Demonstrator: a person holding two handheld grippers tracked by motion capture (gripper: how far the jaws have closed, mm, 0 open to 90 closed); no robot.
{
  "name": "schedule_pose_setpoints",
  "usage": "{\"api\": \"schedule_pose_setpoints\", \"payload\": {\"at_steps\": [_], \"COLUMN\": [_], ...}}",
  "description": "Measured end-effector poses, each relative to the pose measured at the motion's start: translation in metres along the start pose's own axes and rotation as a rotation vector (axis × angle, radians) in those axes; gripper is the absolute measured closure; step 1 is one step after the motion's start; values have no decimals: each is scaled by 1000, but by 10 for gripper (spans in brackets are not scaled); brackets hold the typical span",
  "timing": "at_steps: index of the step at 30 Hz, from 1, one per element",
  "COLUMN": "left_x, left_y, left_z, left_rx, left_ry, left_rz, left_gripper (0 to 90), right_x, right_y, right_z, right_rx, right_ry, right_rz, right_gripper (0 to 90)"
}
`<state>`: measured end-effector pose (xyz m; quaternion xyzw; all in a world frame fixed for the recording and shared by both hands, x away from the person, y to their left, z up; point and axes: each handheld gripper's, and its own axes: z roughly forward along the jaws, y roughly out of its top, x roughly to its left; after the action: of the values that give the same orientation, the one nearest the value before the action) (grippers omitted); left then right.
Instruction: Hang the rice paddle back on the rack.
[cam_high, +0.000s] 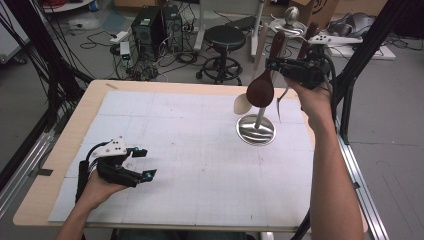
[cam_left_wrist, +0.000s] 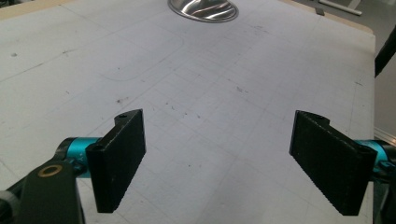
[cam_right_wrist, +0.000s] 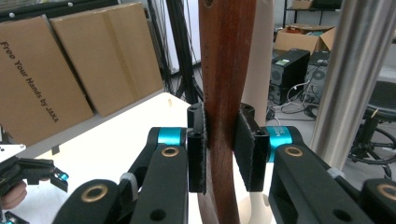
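Observation:
A metal utensil stand with a round shiny base (cam_high: 256, 130) and an upright pole (cam_right_wrist: 348, 79) rises at the table's far right. My right gripper (cam_high: 274, 64) is held high beside the pole, shut on the handle of a dark wooden spoon (cam_high: 260, 89). The spoon hangs bowl down, and its handle (cam_right_wrist: 227, 70) is squeezed between both pads. A pale wooden spatula (cam_high: 243, 103) hangs just behind it. My left gripper (cam_high: 146, 163) rests low on the white mat at the near left, open, with nothing between its jaws (cam_left_wrist: 219, 158). The stand's base (cam_left_wrist: 203, 9) lies far ahead of it.
A white gridded mat (cam_high: 190, 155) covers the wooden table. A slim metal utensil (cam_high: 280, 102) hangs on the stand's right. Beyond the far edge are a black stool (cam_high: 224, 37) and computer towers (cam_high: 150, 25). Cardboard boxes (cam_right_wrist: 70, 70) lean at one side.

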<state>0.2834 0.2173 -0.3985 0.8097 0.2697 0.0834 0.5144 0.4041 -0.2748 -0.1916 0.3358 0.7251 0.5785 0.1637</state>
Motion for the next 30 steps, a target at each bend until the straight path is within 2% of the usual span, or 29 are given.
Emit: {"api": "schedule_pose_setpoints", "payload": {"at_steps": [18,30], "left_x": [0,0], "left_y": [0,0], "left_z": [-1,-1], "left_rx": [-3,-4], "left_ry": [2,2], "left_rz": [-2,-2], "left_gripper": [190,189], "right_x": [-1,0], "right_y": [-2,-3], "right_z": [-5,-8], "right_rx": [-27,-41], "right_ry": [-26,-22], "right_rz": [-3,1], "right_gripper": [734,688]}}
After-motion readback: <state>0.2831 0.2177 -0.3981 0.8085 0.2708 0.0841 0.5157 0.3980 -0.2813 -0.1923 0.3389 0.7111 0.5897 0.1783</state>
